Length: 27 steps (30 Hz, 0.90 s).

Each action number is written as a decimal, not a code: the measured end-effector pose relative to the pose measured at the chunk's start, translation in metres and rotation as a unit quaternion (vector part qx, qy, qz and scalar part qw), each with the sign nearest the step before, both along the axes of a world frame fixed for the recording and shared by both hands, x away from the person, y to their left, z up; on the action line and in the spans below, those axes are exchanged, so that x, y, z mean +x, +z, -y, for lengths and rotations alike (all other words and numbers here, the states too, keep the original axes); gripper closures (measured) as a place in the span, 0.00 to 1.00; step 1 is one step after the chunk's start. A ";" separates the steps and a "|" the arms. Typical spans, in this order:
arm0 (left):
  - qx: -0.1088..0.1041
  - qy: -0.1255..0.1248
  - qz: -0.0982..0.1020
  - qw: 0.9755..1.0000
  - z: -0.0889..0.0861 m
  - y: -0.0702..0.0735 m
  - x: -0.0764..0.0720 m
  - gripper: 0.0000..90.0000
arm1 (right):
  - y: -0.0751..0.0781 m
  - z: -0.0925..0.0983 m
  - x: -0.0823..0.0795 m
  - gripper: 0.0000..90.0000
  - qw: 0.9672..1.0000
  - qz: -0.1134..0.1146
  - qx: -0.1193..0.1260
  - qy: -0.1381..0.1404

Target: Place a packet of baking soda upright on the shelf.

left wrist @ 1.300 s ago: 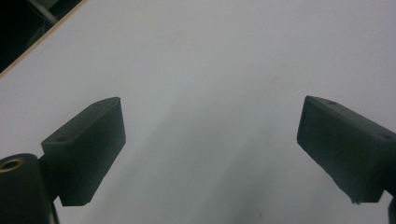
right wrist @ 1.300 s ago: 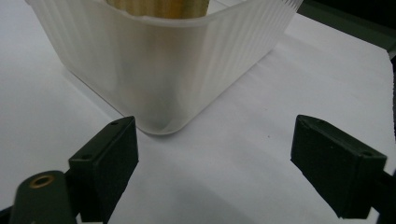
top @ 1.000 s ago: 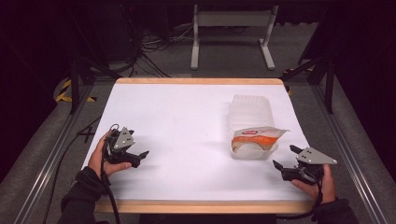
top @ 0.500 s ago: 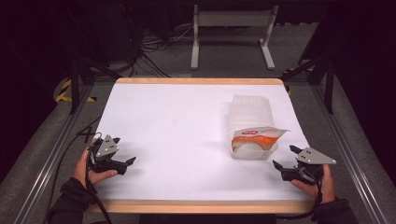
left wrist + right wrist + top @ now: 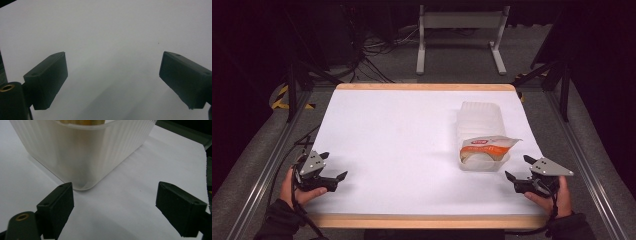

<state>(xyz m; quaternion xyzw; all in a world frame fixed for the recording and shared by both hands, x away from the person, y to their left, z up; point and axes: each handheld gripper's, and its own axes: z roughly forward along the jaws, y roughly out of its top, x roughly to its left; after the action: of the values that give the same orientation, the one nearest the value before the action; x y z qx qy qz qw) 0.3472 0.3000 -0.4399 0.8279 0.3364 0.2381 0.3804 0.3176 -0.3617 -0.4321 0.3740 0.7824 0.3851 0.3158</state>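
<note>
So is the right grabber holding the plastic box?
No, the right gripper stands open on the white table, short of the plastic box.

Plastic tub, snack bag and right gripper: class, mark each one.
plastic tub [image 5: 82,152], right gripper view, ribbed side wall
snack bag [image 5: 486,148], high view, orange front
right gripper [image 5: 518,167], high view, between its open fingertips

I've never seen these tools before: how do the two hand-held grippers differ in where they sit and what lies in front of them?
The left gripper sits at the table's near left edge, facing bare white surface; the right gripper sits at the near right, close to the ribbed plastic tub holding a food packet. The left gripper is far from the tub; the right points at its corner. Both are open, holding nothing.
</note>
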 end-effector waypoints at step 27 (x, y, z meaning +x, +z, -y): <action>-0.120 0.035 0.021 0.992 -0.034 -0.010 -0.021 0.10 | 0.001 0.003 -0.002 0.17 1.000 0.004 0.006 -0.003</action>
<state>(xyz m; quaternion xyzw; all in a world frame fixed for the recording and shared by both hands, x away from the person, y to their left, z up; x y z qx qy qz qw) 0.3260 0.3338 -0.4499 0.7589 0.3833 0.2265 0.4753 0.3155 -0.3652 -0.4315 0.3764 0.7775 0.3907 0.3181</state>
